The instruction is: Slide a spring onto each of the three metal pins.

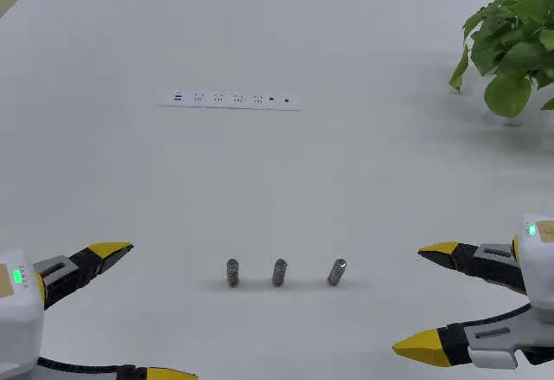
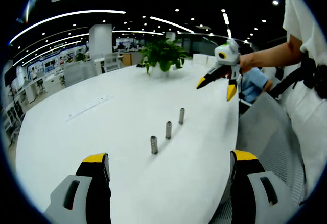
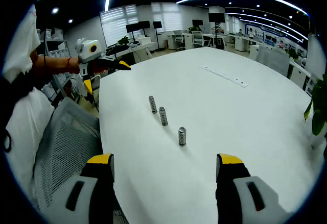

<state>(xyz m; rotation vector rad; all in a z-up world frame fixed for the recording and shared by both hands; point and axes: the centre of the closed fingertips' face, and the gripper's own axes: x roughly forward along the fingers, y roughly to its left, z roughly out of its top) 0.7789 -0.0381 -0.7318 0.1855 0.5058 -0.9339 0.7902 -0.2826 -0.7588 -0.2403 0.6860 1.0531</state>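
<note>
Three short metal pins stand in a row on the white table, each with a spring coiled around it: the left pin [image 1: 233, 272], the middle pin [image 1: 280, 272] and the right pin [image 1: 338, 272]. The same row appears in the left gripper view [image 2: 167, 129] and the right gripper view [image 3: 163, 116]. My left gripper [image 1: 138, 311] hovers at the lower left, open and empty. My right gripper [image 1: 428, 298] hovers at the lower right, also open and empty. Both are well apart from the pins.
A white power strip [image 1: 230, 99] lies flat further back on the table. A green potted plant [image 1: 511, 38] stands at the far right. A mesh office chair [image 3: 61, 142] sits by the table's near edge, beside the person.
</note>
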